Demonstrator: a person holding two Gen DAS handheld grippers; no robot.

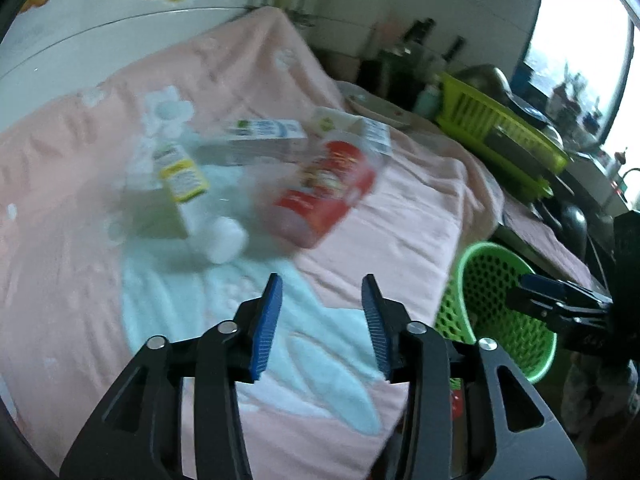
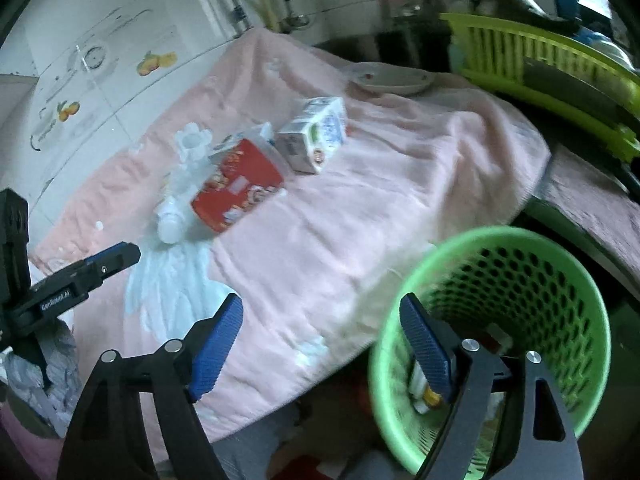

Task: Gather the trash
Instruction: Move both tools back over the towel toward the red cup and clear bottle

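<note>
Trash lies blurred on a pink cloth: a red snack cup on its side, a white bottle with a yellow label, and a long carton behind them. My left gripper hovers open and empty just short of the cup. The right wrist view shows the red cup, a milk carton and the bottle. My right gripper is open and empty, its right finger over the green mesh basket, which holds some trash.
The green basket stands below the table's right edge. A plate and a lime dish rack sit at the back right. A white tiled wall runs along the far left. Each gripper shows in the other's view: left gripper, right gripper.
</note>
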